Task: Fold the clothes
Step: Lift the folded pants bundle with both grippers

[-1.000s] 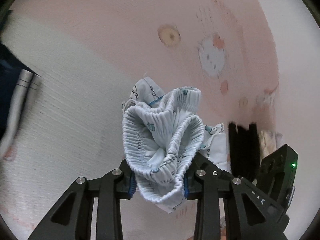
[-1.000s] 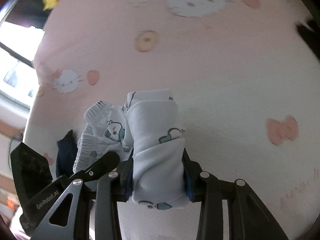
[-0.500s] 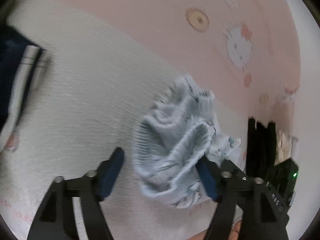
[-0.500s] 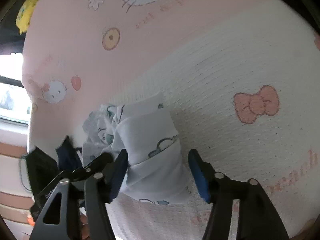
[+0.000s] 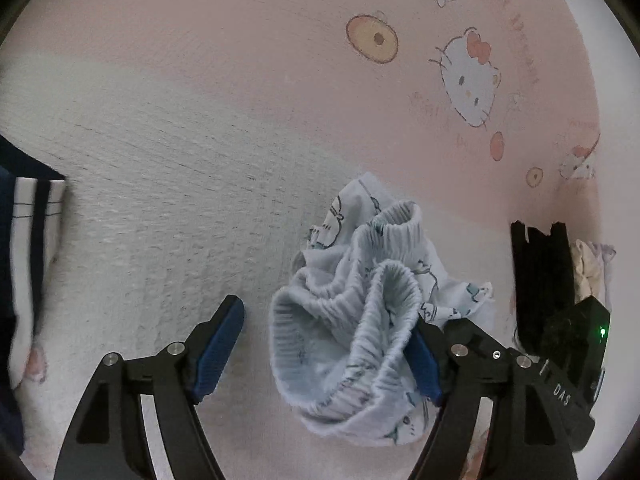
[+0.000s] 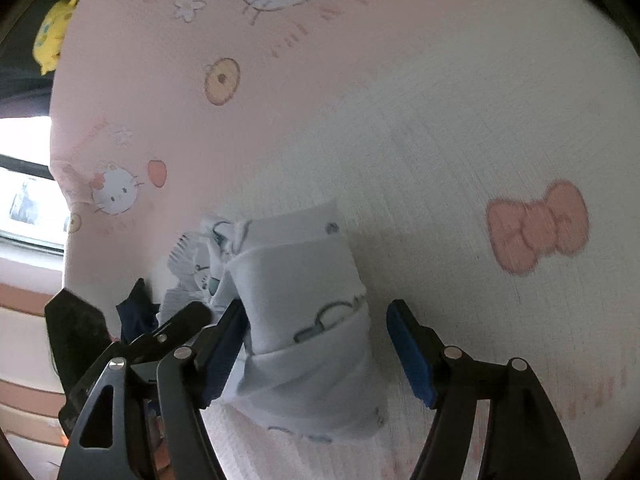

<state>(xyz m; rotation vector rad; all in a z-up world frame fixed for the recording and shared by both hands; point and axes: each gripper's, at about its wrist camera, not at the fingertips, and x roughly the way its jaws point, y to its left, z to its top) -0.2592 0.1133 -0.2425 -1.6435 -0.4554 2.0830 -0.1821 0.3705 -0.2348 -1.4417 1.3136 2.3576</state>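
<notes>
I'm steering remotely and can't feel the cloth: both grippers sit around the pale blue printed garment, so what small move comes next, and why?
Probably back both grippers off. The left gripper stands open; the right gripper is opening. The pale blue garment lies bunched on the pink bedspread between the pads, unclamped, the waistband in a heap. Retreating clear lets you re-grip an edge.

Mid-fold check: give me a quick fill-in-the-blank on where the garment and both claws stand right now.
1. The light blue printed garment lies bunched on a ____ cartoon-cat blanket.
2. The left claw is ____, one pad clear of the cloth.
3. In the right wrist view, the blanket's pink ____ shows to the right of the right claw.

Missing: pink; open; bow
</notes>
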